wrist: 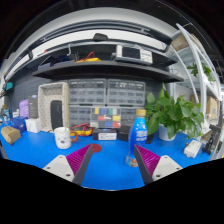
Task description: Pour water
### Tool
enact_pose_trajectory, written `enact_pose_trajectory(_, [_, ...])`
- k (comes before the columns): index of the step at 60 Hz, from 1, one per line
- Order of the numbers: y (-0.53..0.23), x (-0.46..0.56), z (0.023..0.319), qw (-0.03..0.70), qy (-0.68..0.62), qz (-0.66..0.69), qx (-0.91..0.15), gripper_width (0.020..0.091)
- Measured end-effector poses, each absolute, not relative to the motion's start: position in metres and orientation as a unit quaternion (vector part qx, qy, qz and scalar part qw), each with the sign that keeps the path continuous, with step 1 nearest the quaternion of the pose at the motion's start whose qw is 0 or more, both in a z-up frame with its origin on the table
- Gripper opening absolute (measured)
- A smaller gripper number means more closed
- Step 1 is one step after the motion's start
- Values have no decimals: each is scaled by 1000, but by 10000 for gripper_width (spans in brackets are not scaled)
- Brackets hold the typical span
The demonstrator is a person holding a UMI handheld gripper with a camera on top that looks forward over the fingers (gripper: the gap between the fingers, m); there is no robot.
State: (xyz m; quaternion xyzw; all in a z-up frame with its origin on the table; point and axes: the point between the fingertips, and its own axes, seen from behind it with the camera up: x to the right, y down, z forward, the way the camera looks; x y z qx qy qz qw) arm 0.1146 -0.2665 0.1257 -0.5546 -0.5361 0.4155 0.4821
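Smooth blue table [110,165] bears plastic bottle [140,130] beyond parted fingers [82,160].

A leafy green potted plant [176,112] stands at the back of the blue tabletop [110,165]. Left of the plant, grey small-parts drawer cabinets [107,95] line the wall beneath a dark shelf [95,68]. Farther left stands a beige arched box [53,104].

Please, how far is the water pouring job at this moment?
Done: nothing visible; the bottle stands upright on the blue table, untouched.
In hand: nothing; the gripper is open and empty, the bottle beyond its fingers.
Left: grasp the bottle and pour, maybe into the white cup, which stands apart from it.
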Motion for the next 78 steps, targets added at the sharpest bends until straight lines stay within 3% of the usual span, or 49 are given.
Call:
enact_pose_trajectory(13, [-192, 92, 131, 525, -494, 416, -554, 849])
enact_pose_trajectory(24, [-173, 45, 107, 502, -502, 423, -562, 834])
enact_pose_trajectory(31, [-168, 18, 96, 498, -510, 419, -563, 750])
enact_pose_trajectory(39, [-164, 0, 99, 513, -511, 412, -553, 604])
enact_pose_trajectory(41, [-164, -3, 100, 515, -509, 413, -551, 534])
enact_pose_trajectory(47, [-167, -6, 102, 522, -507, 409, -550, 476])
enact_pose_trajectory(48, [-167, -6, 101, 523, -506, 407, -552, 499])
enact_pose_trajectory(50, [-168, -6, 101, 523, -507, 404, -553, 414])
enact_pose_trajectory(56, [-168, -8, 100, 522, -512, 394, -557, 322])
enact_pose_trajectory(70, [-177, -11, 101, 541, -544, 356, -533, 320])
enact_pose_trajectory(78, [-206, -24, 118, 598, -612, 278, -436, 319])
